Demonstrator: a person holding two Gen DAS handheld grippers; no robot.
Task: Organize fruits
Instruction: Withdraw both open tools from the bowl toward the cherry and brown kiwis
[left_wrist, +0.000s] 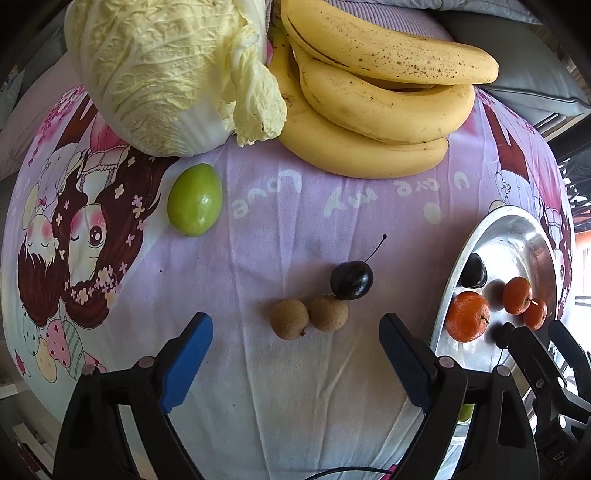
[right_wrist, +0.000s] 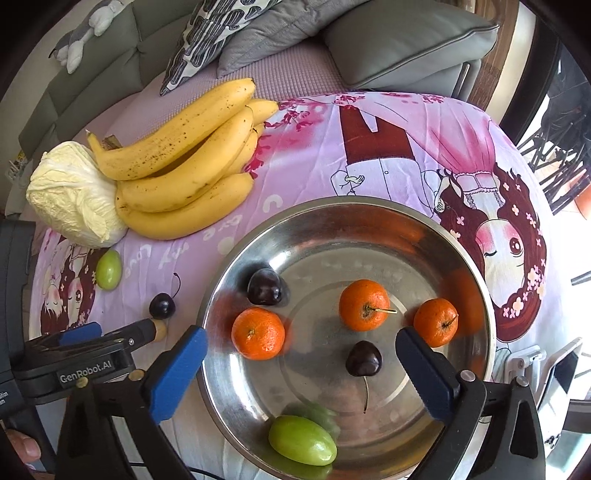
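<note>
Left gripper (left_wrist: 295, 332) jaws spread wide, empty, above two brown longans (left_wrist: 308, 316) and dark cherry (left_wrist: 351, 280) on pink cloth (left_wrist: 258, 387). Right gripper (right_wrist: 301, 352) jaws wide, empty, over steel bowl (right_wrist: 369, 221) holding three tangerines (right_wrist: 364, 304), two cherries, green fruit (right_wrist: 303, 445). Bananas (right_wrist: 184, 166), cabbage (right_wrist: 74, 195), another green fruit (left_wrist: 194, 199) on cloth.

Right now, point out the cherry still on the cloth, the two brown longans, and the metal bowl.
cherry on the cloth (left_wrist: 351, 280), left wrist view, middle of its dark skin.
two brown longans (left_wrist: 289, 318), left wrist view, centre of the left one.
metal bowl (right_wrist: 388, 236), right wrist view, bare inner wall.
</note>
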